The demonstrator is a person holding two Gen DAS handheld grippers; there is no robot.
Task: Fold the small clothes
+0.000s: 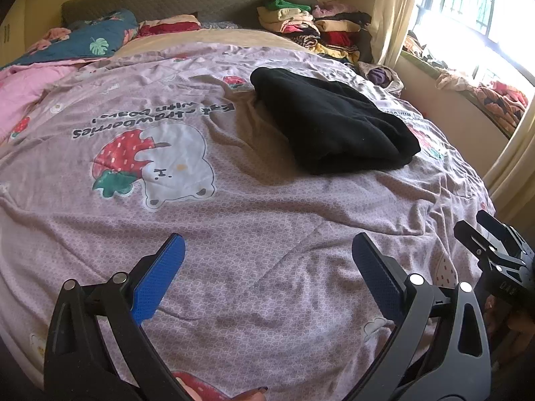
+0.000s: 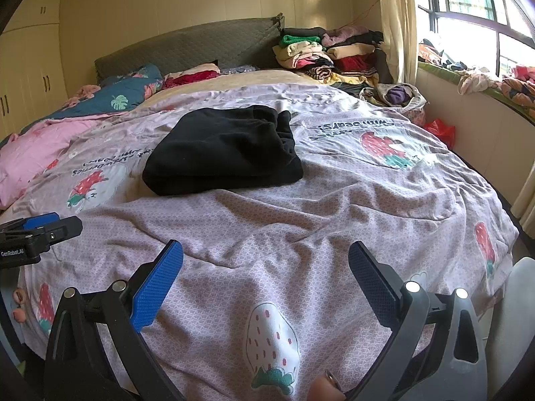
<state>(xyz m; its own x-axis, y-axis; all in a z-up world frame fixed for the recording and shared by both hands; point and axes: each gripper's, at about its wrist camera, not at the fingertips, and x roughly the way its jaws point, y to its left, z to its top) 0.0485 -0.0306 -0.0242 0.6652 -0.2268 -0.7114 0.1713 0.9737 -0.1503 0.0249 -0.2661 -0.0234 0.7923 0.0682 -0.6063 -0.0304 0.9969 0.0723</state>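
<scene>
With the black garment lying folded mid-bed on the strawberry-print duvet, both the left gripper and right gripper hover wide open and empty, so I judge the next garment should be laid flat on bare duvet, 2 corners pinched evenly.

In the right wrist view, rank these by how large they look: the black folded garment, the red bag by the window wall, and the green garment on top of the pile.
1. black folded garment
2. green garment, though it lies farther off, so its true size is unsure
3. red bag, partly hidden by the bed
</scene>
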